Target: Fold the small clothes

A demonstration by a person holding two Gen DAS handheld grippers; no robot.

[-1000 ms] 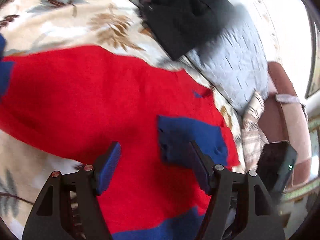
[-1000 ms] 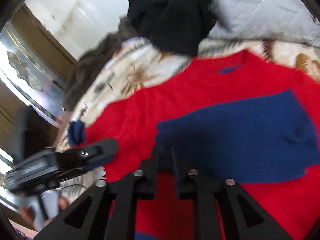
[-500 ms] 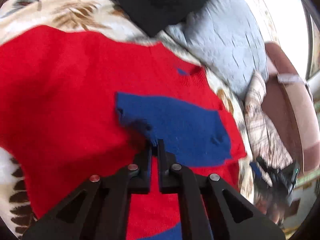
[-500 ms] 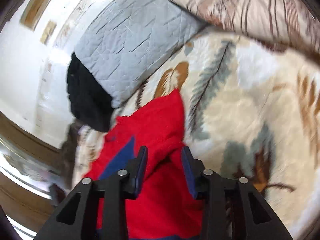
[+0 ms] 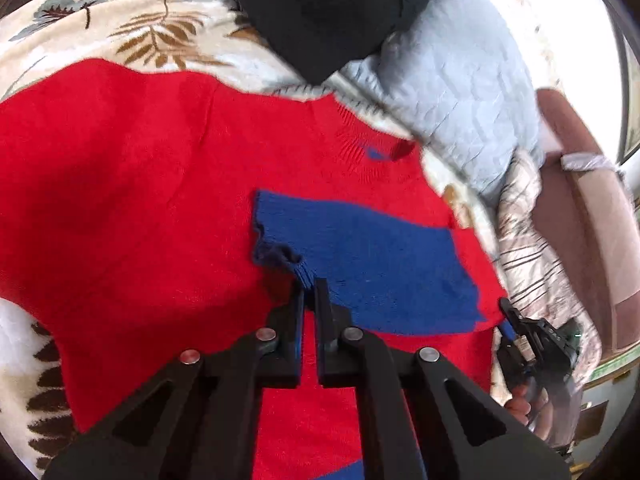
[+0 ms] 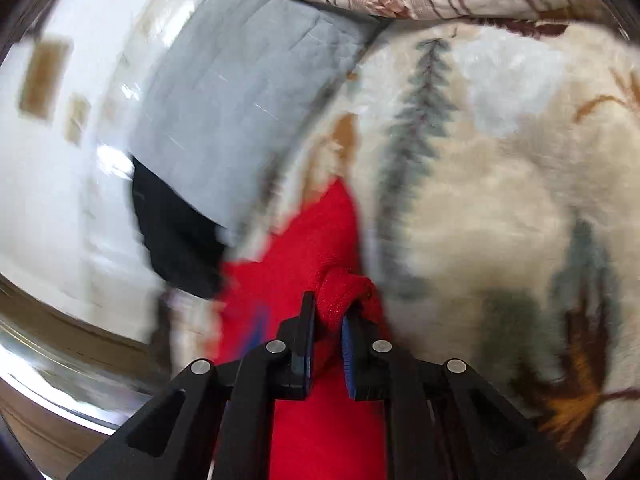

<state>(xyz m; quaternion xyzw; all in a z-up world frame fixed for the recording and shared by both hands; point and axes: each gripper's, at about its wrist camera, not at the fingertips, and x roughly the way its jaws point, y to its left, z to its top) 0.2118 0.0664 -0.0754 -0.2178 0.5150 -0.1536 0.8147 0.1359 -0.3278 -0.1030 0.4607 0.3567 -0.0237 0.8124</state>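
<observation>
A red sweater (image 5: pixel 140 184) lies spread on a leaf-print blanket, with a blue sleeve (image 5: pixel 360 256) folded across its body. My left gripper (image 5: pixel 309 292) is shut on the blue sleeve's ribbed cuff, near the sweater's middle. My right gripper (image 6: pixel 328 312) is shut on a bunched fold of the red sweater (image 6: pixel 304 240) at its right edge. The right gripper also shows in the left wrist view (image 5: pixel 528 340), at the sweater's right side.
The leaf-print blanket (image 5: pixel 120 28) covers the bed (image 6: pixel 500 160). A black garment (image 5: pixel 332 12) and a grey quilted pillow (image 5: pixel 460 92) lie beyond the collar. A striped cream quilt (image 5: pixel 532 248) lies at the right, with a brown chair (image 5: pixel 580 220) beyond.
My left gripper closed on the blue cuff and stays there. My right gripper swung to the sweater's right edge and has closed tighter on a red fold.
</observation>
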